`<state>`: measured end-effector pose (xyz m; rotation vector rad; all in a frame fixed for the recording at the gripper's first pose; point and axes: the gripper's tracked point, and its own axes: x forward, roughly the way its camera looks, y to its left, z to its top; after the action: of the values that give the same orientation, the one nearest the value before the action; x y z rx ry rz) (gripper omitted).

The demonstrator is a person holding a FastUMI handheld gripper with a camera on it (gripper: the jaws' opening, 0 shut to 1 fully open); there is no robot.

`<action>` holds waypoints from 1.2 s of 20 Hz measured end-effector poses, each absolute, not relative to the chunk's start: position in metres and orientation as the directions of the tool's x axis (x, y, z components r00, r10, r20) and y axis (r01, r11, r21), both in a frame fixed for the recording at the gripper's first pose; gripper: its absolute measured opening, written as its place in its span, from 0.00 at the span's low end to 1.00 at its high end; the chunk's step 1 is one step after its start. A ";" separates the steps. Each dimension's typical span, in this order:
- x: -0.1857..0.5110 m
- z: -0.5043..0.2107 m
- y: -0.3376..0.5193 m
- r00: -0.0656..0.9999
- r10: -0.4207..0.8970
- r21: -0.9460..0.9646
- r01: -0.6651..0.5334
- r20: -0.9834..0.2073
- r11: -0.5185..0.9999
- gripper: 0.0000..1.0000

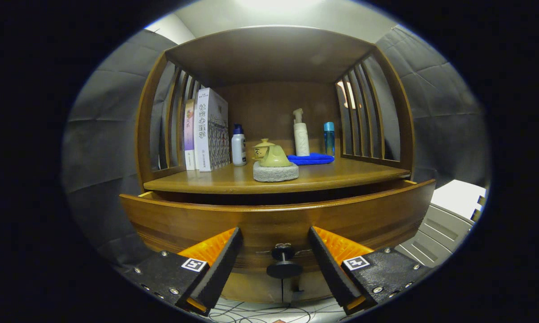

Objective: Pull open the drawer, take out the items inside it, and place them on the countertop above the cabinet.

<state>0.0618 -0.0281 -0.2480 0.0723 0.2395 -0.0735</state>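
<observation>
Two fingers of the tool stand wide apart at the bottom of the frame, pressing on nothing. Between them, low in the centre, sits the dark round knob of the drawer, clear of both fingers. The drawer front curves across the lower middle of the frame and stands pulled out a little from the cabinet, a dark gap showing above its top edge; its inside cannot be seen. Above that gap lies the table. On it, at the centre, a yellow-green teapot rests on a grey stone slab. Further back are books standing at the left, a small white bottle, a blue cloth, a white pump bottle and a blue bottle.
</observation>
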 end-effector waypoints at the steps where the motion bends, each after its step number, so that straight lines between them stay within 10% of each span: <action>1: 0.067 -0.248 -0.029 0.969 -0.061 0.062 0.078 -0.239 0.995 0.95; 15: 0.105 -0.251 -0.033 0.967 -0.062 0.052 0.077 -0.248 0.996 0.95; 24: 0.072 -0.091 -0.058 0.997 -0.062 0.079 0.065 -0.045 0.995 0.93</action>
<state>0.0722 -0.0580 -0.0906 0.0809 0.0427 -0.0639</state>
